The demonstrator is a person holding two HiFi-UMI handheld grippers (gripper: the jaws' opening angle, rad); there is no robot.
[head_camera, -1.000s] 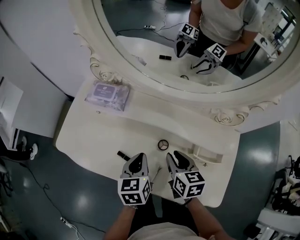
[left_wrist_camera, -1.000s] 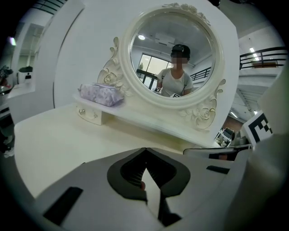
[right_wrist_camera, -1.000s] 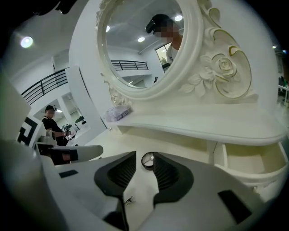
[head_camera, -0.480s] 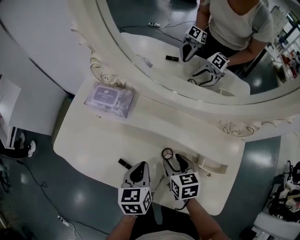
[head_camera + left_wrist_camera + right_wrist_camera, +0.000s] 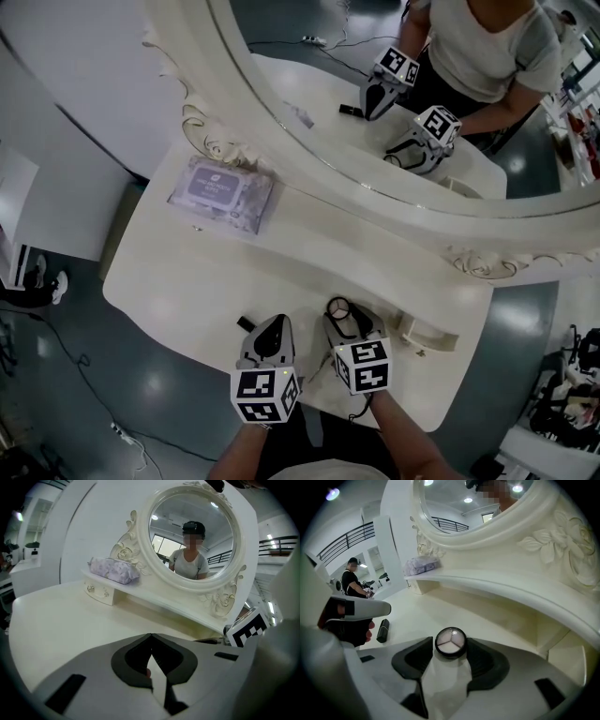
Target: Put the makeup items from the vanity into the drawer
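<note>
Right gripper (image 5: 449,646) is pitched down at the vanity top (image 5: 187,281). Its jaws have just been opening and now stand at full spread, with the round compact (image 5: 450,641) sitting between the tips. The pads flank the case on both sides but don't look clamped on it, so nothing is held yet. The wide spread makes sense: the compact is the broadest item here, and the jaws have to clear its rim before they close.

Left gripper (image 5: 151,637) has its jaw tips together and nothing gripped. It's parked low, just beside the right one and clear of its path. Looks like it's waiting its turn, since the black lipstick (image 5: 246,324) lies on the top right next to it.

Both makeup items are on the vanity top, near the front edge, not in the drawer. What looks like the open drawer (image 5: 429,335) is just to the right of the compact, under the mirror shelf, so the carry would be short.

The pack of wipes (image 5: 220,194) sits on the shelf at far left, well apart from all this.

Likely next: close on the compact across its width. Risk is the flat round case slipping out if the pads only catch the upper edge.
</note>
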